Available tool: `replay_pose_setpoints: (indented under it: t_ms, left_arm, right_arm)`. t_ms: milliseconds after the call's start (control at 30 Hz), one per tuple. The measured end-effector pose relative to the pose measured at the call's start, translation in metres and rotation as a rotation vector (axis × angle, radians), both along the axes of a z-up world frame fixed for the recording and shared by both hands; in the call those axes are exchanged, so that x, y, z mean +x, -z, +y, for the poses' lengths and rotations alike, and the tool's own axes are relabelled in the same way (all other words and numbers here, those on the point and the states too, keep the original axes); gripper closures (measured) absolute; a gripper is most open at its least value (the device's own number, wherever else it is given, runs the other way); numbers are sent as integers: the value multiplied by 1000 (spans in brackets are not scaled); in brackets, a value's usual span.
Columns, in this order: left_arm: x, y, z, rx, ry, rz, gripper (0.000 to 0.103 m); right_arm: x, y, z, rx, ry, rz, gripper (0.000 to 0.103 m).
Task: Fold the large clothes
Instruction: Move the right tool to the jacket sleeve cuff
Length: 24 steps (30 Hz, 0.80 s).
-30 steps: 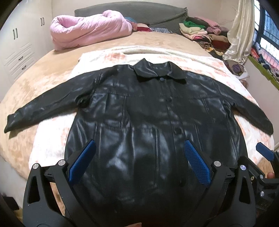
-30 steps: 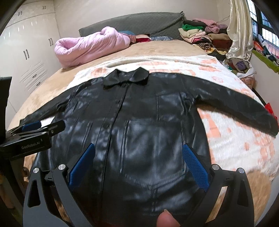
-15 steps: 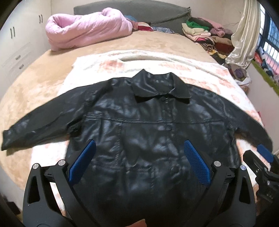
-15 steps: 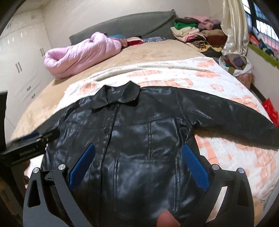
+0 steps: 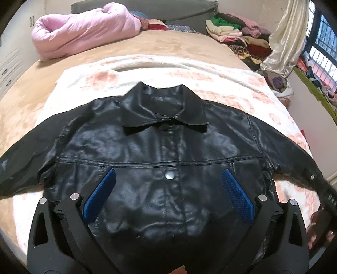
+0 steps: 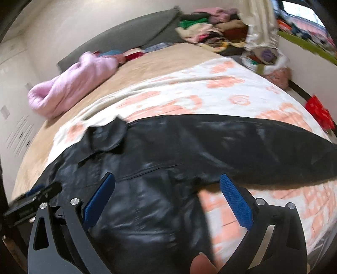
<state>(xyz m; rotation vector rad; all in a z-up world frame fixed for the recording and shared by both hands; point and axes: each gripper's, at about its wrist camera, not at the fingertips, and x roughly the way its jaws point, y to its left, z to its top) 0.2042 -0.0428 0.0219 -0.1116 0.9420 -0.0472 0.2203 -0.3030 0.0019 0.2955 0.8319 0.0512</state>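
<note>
A black leather jacket (image 5: 168,160) is shown spread front-up on a white blanket with orange patches (image 5: 221,75), which is laid over a tan bedspread (image 5: 27,92). In the left wrist view, at far left, one sleeve (image 5: 23,156) is extended sideways across blanket and bedspread. A bundled pink quilt (image 5: 84,27) is seen at upper left, near the grey headboard (image 5: 160,8). At centre, the collar (image 5: 166,109) is turned down above a buttoned front; one round button (image 5: 169,175) is visible between the blue pads (image 5: 99,194). The left gripper (image 5: 168,194) is held above the jacket's chest with its fingers spread wide; nothing is caught between them. At upper right, a pile of folded clothes (image 5: 233,33) and a pale curtain (image 5: 288,42) are seen beside a window.

In the right wrist view, which is blurred, the left gripper's dark body is glimpsed at the left edge. The jacket's front fills the centre, and the other sleeve (image 6: 263,145) is stretched towards the right across the blanket. The right gripper (image 6: 168,196) is likewise held spread apart and empty, one finger over the jacket body, the other over the blanket just below the armpit. A red object (image 6: 320,113) is seen at far right, off the bed.
</note>
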Motion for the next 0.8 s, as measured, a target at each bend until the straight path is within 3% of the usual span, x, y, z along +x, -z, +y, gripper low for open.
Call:
replay_pose_setpoints:
  t_ms: [267,567,800]
  left_arm:
    - [28,28,-30,12,23,40,9]
    - [54,46,-53,47,38,65,9]
    - [73,54,-60,53,35,80,9]
  right_arm:
    - [8,34,-92,76,251,79,4]
    - [-10,67,-185,74,570,153,4]
    - [-26,96,-237,190,770,200,4]
